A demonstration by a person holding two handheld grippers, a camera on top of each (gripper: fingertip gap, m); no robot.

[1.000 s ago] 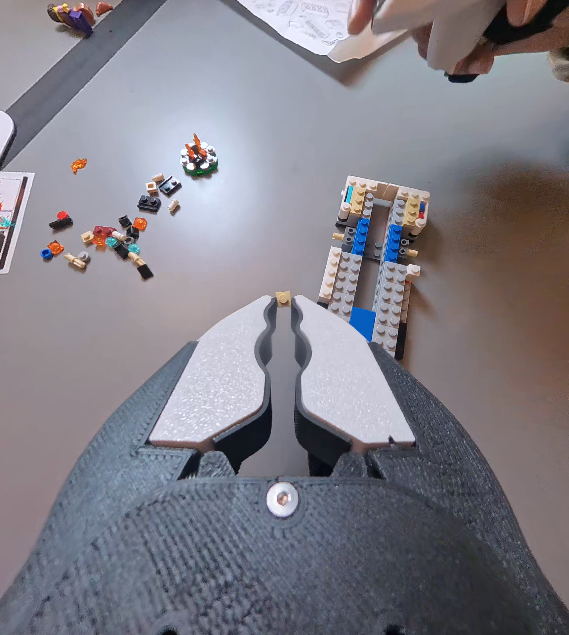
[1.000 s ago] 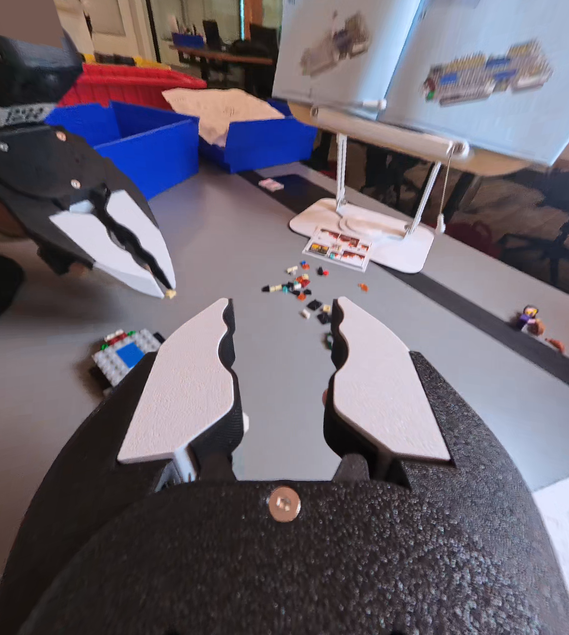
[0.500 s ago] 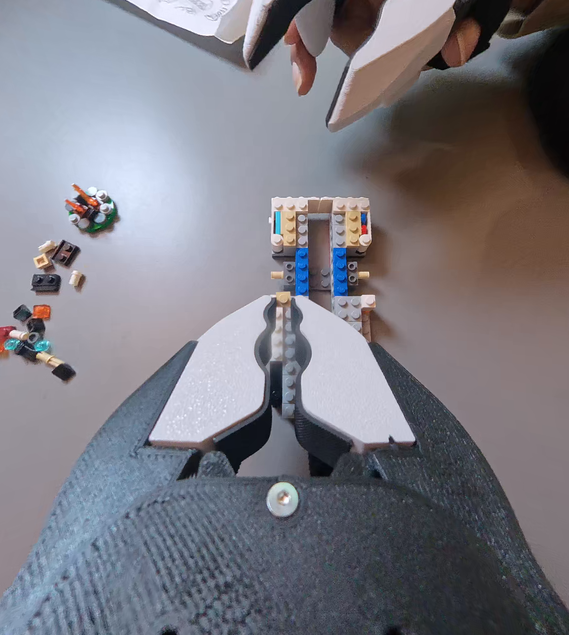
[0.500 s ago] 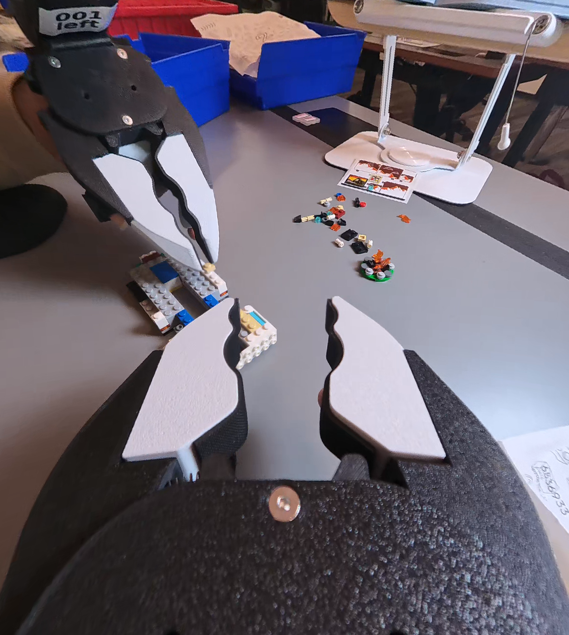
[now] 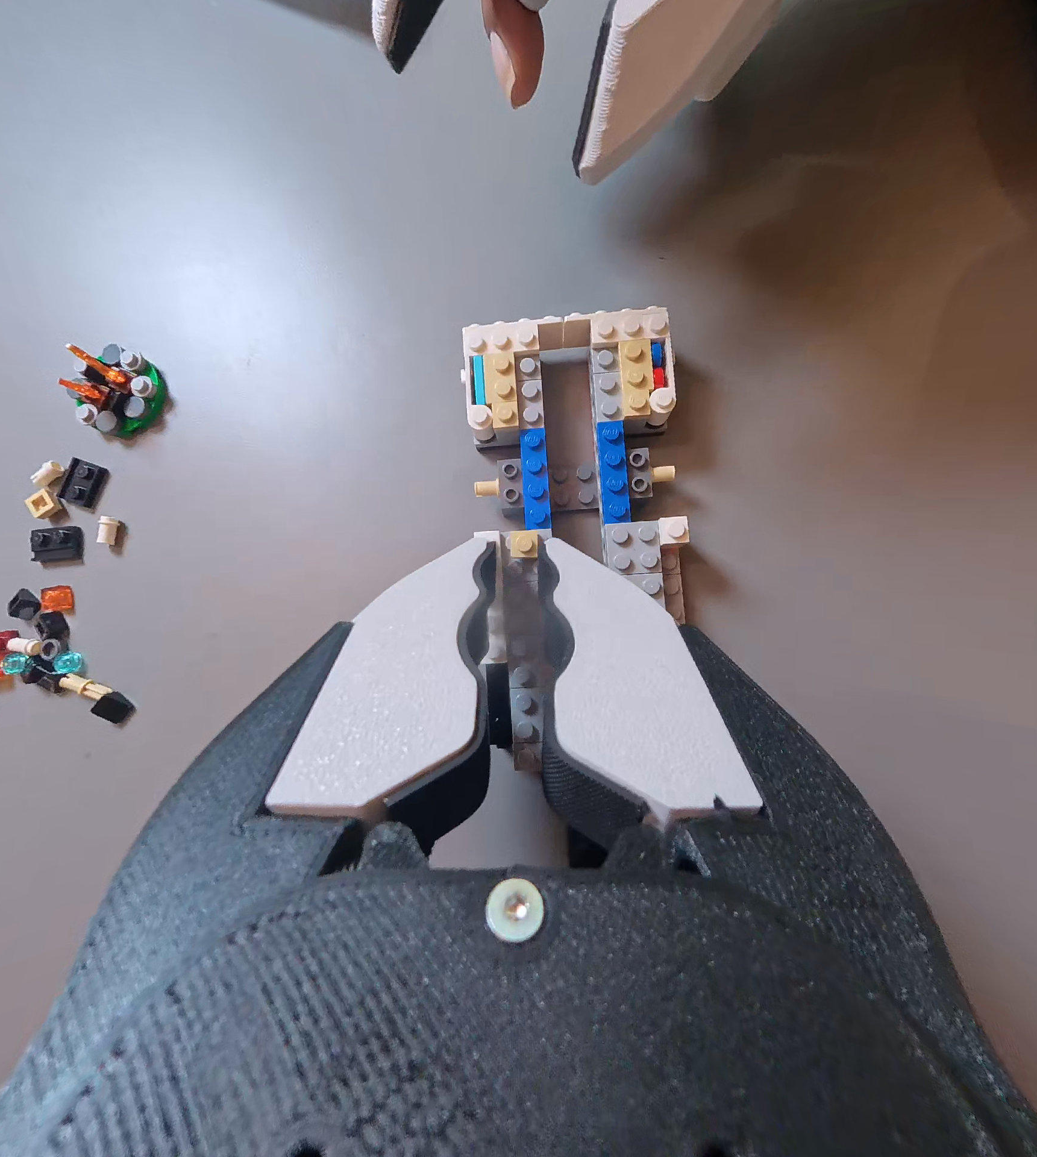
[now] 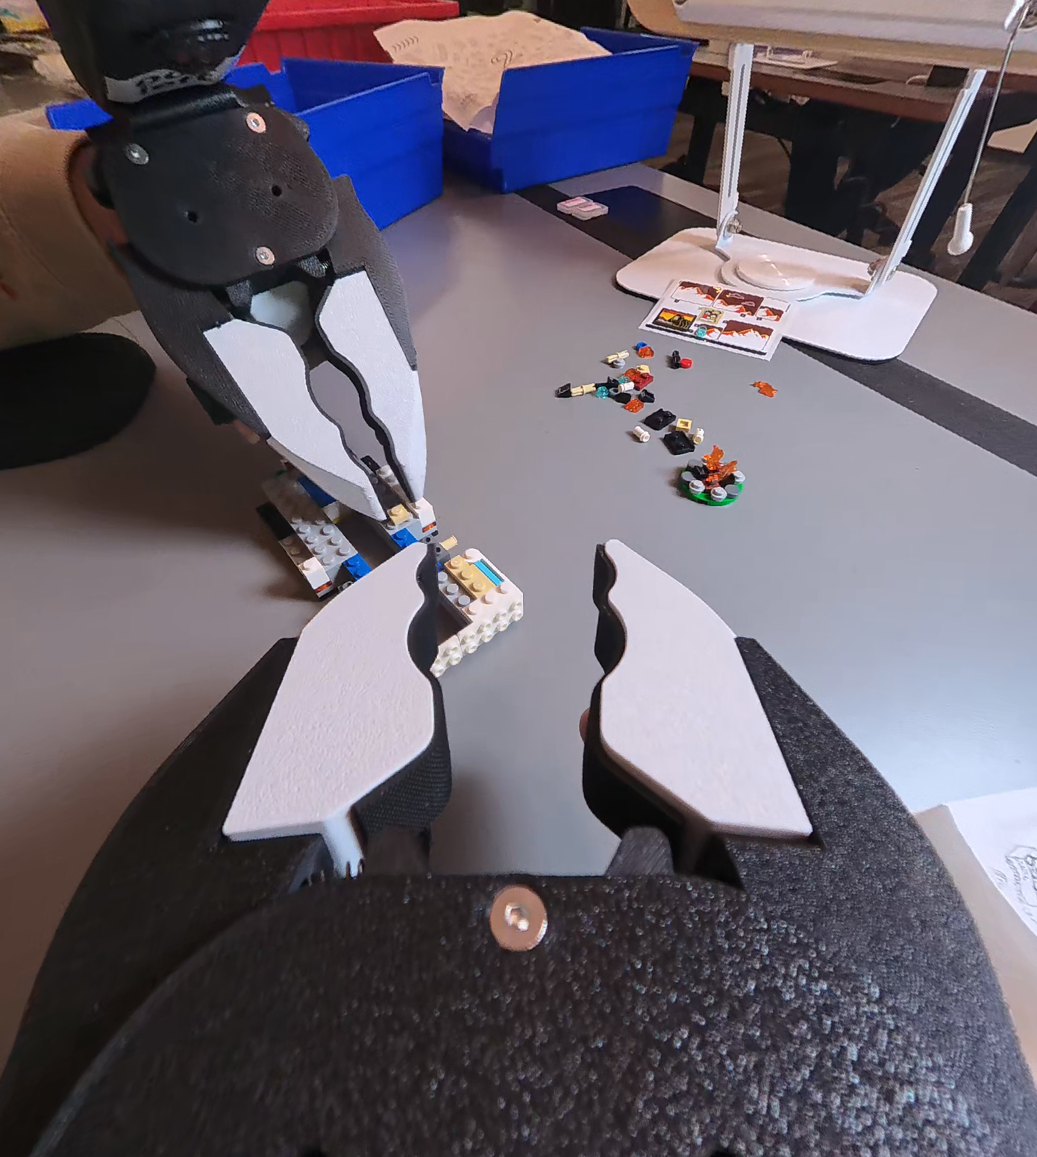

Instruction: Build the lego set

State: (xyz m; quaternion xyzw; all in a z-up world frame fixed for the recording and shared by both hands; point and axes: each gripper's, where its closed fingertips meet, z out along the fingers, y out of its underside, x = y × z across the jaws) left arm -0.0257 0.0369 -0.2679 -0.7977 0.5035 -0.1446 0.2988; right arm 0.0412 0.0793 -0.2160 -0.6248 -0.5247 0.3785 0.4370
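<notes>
- On the grey table (image 6: 566, 300), the left gripper (image 5: 519, 543) sits on the brick model (image 5: 569, 438), its fingers slightly apart beside a small tan brick (image 5: 526, 543).
- Right gripper (image 6: 512, 551) hovers near, wide open, holding nothing.
- Loose bricks (image 5: 46, 601) lie apart.

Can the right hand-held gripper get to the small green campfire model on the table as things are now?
Probably yes. The right hand-held gripper is open and holds nothing, and only bare table lies between it and the campfire model; the loose small pieces lie beyond.

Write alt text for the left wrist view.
The left gripper sets a small tan brick onto a long grey, blue and white brick model on a grey table. Loose small pieces lie to the left; the open right gripper hovers beyond.
</notes>
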